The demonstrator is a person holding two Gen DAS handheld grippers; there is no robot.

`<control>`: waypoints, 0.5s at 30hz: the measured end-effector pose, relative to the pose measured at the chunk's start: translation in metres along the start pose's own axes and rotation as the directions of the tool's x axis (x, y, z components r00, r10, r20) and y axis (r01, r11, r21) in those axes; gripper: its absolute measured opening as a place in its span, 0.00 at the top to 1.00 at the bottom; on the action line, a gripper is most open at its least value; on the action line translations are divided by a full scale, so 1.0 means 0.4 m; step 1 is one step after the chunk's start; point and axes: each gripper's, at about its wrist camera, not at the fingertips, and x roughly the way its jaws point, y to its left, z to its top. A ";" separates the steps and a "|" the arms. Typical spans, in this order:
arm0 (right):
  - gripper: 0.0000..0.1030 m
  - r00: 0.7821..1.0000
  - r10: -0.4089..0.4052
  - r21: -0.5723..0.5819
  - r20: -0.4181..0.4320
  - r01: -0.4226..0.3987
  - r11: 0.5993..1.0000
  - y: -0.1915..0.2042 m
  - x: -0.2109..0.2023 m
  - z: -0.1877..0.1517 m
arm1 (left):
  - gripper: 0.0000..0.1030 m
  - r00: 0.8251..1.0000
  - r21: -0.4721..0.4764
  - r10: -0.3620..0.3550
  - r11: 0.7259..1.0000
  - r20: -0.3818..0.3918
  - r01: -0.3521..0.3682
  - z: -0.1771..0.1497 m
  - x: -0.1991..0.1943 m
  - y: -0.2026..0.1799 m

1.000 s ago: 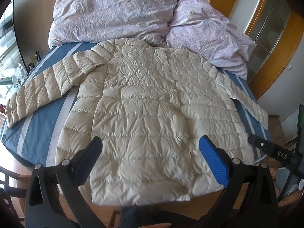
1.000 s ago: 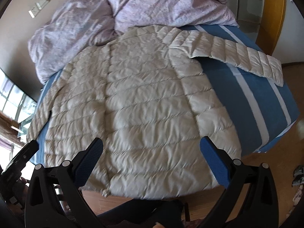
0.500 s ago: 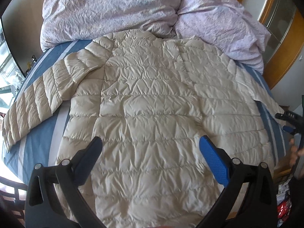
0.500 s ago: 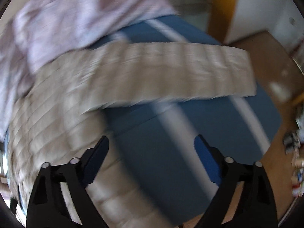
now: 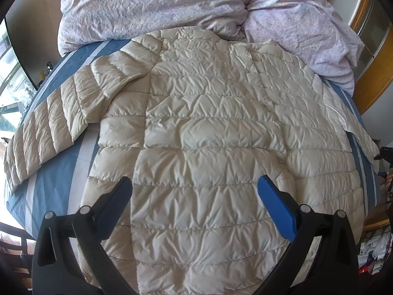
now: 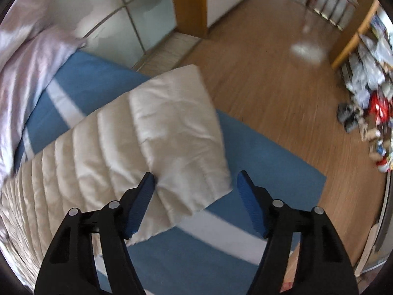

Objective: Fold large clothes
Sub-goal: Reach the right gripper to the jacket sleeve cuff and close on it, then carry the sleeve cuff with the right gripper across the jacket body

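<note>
Right gripper [image 6: 196, 183]: low centre of the right wrist view, pointing steeply down at the cuff end of a sleeve [image 6: 172, 132]; jaws have just been closing and stand partly apart, the cuff between them, the left blue pad at the sleeve's edge, the right pad clear of it over blue sheet.
Left gripper [image 5: 195, 188]: bottom centre of the left wrist view, jaws wide apart, nothing between the pads, above the jacket's lower back.
Jacket [image 5: 208, 135]: cream quilted down jacket spread flat on the bed, filling the middle of the left wrist view; long axis runs from collar at upper centre to hem at the bottom edge.
Sleeves: one [image 5: 56, 118] slants toward the lower left; the other runs off to the right edge.
Material: glossy, puffy fabric, stitched in horizontal bands with fine creases.
Bed sheet [image 5: 49, 184]: blue with pale stripes.
Duvet [image 5: 152, 7]: crumpled lilac bedding across the top, behind the collar.
Floor [image 6: 282, 86]: wood, upper right of the right wrist view.
</note>
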 end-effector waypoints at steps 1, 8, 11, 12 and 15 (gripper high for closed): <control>0.38 1.000 0.015 0.015 -0.009 -0.015 1.000 -0.003 0.004 -0.004 | 0.02 1.000 -0.003 0.001 1.000 0.000 -0.001 -0.001 0.000 0.004; 0.68 0.995 0.084 -0.014 0.058 -0.083 0.996 -0.026 -0.021 -0.010 | 0.02 1.000 -0.021 0.003 1.000 -0.010 -0.003 -0.012 0.005 0.021; 0.91 0.990 0.127 -0.025 0.066 -0.126 0.992 -0.034 -0.025 -0.025 | 0.02 1.000 -0.022 0.003 1.000 -0.015 -0.003 -0.015 0.006 0.022; 0.92 0.988 0.132 -0.026 0.079 -0.130 0.991 -0.035 -0.036 -0.034 | 0.02 1.000 -0.020 0.003 1.000 -0.015 -0.004 -0.016 0.006 0.022; 0.95 0.977 0.154 -0.056 0.146 -0.147 0.988 -0.019 -0.076 -0.035 | 0.02 1.000 -0.021 0.004 1.000 -0.007 -0.004 -0.015 0.002 0.023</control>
